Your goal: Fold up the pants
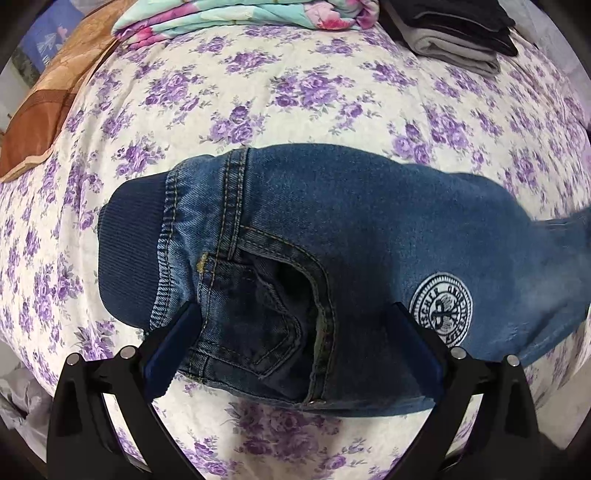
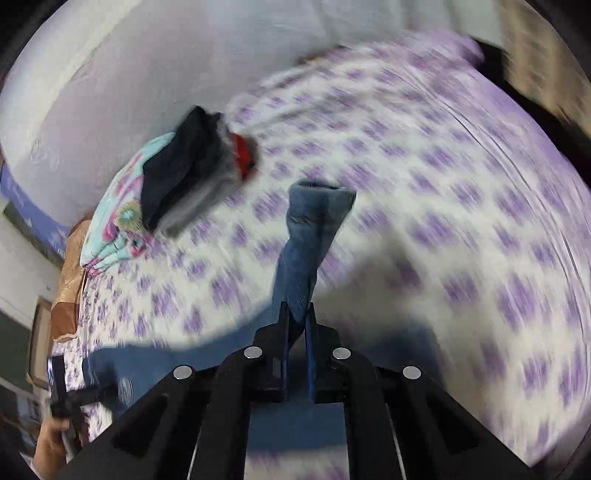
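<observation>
Denim pretty much filled the left wrist view: the pants, small blue jeans, lay flat on the purple-flowered bedsheet, ribbed dark waistband out at 9 o'clock and the legs running off toward 3 o'clock, where they went blurry. A round white logo patch sat at about 4 o'clock, and a front pocket gaped open near the middle. The left gripper came in from 6 o'clock with its claw spread wide. One blue pad was at the waistband seam and the other just beside the patch, so the hip part lay between them, but I couldn't see either pad pressing on it. Up at 12 o'clock was a folded floral blanket, at 1 o'clock a stack of dark and grey folded clothes, and at 10 o'clock a brown cushion.

The right wrist view was super smeared. The right gripper had its claw pressed together, pinching a pant leg that stuck out from the tips toward 12 o'clock, cuff end farthest away. More denim showed as a blur around 7 to 8 o'clock, with the other gripper and a hand down at 8 o'clock. The clothes stack and blanket were at 10 o'clock on the sheet.
</observation>
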{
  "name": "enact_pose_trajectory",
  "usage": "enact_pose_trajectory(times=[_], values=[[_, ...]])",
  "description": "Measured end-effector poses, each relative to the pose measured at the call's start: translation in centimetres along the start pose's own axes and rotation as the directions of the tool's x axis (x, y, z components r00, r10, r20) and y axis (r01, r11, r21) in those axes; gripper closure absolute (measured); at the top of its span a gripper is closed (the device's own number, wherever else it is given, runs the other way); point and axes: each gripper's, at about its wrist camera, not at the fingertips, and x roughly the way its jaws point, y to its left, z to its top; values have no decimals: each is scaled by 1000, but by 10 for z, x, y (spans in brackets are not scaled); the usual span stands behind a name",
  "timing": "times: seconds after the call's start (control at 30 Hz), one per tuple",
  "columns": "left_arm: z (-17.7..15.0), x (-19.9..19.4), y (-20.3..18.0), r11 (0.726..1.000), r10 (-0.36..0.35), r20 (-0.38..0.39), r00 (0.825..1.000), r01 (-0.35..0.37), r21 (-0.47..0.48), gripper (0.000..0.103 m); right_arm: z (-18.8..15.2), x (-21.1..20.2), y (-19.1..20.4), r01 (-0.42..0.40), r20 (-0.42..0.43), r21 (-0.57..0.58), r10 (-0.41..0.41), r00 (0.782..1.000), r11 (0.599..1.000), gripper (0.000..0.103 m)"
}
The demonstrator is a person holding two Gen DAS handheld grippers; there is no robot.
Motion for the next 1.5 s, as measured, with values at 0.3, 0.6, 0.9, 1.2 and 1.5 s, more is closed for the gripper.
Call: enact_pose_trajectory(times=[0.3, 0.6, 0.9, 1.2, 1.5], values=[[-3, 4, -9, 995, 9, -27, 1000, -7, 103, 5, -120, 43, -115, 61, -119, 448, -8, 993, 892, 61], [-8, -4, -20, 988, 10, 8, 1000, -11, 155, 5, -76, -1, -74, 230, 46, 161, -240, 970, 960, 46], [-10, -3, -17, 990, 1, 28, 1000, -5, 139, 5, -68, 60, -14, 340, -55, -179, -354, 933, 923, 25], [-20, -8, 0, 988, -22, 13, 1000, 20, 155, 5, -51, 29, -52, 409, -66, 43, -406, 911, 911, 40], [9, -27, -48, 976, -137, 68, 988, 122, 180, 5, -49, 98, 121, -68, -173, -218, 30, 985, 973, 39]])
